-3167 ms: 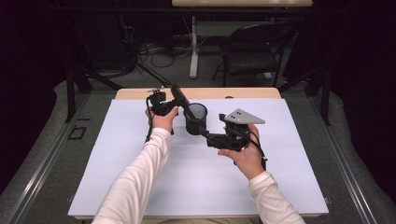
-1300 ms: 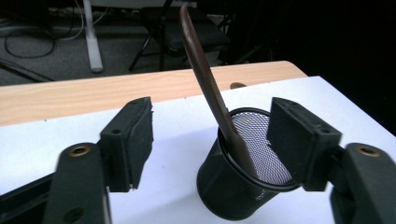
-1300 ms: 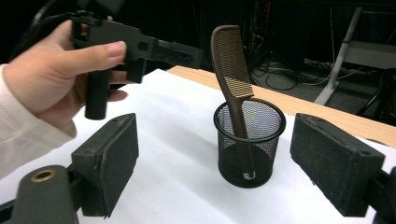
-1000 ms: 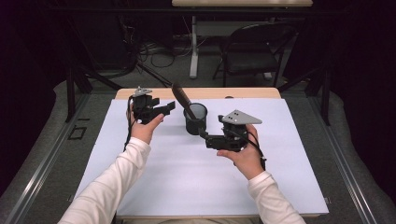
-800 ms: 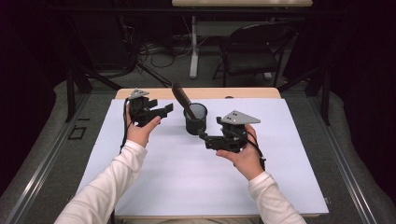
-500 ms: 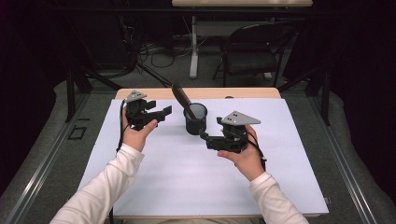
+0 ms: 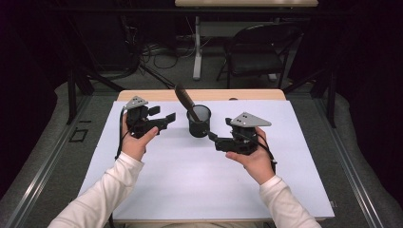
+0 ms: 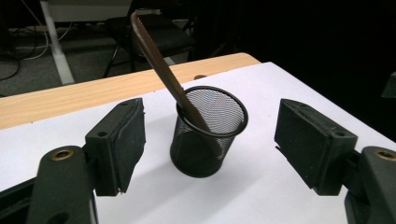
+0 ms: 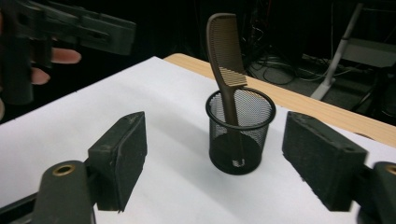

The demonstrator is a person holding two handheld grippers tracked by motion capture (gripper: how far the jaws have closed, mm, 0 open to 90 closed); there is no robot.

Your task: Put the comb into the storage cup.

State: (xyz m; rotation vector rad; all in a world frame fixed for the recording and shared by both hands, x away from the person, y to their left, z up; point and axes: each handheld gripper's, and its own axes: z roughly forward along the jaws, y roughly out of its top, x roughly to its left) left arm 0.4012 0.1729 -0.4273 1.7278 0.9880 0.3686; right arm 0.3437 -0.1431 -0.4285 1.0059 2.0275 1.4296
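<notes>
A: High view first: the white sheet [image 7: 204, 180] covers nearly the whole table [image 7: 204, 95]; only a strip of wood is bare at the far edge. The near half of the sheet is free, apart from the two forearms.

B: And how many things do you count?

A: One black mesh cup [image 7: 198, 121], standing upright near the far middle of the sheet. One brown comb [image 7: 185, 102] stands in it, leaning to the far left, with its teeth above the rim. Two grippers, one in each hand.

B: Their jaws?

A: The left gripper [image 7: 167, 117] is left of the cup, apart from it, jaws wide and holding nothing. The right gripper [image 7: 212, 136] is near the cup on its right. Its jaws have just been closing a little, but they are apart and nothing is between them.

B: In the gripper views?

A: In both, the cup [image 8: 208, 130] [image 9: 240, 131] stands beyond the pads, untouched.
</notes>
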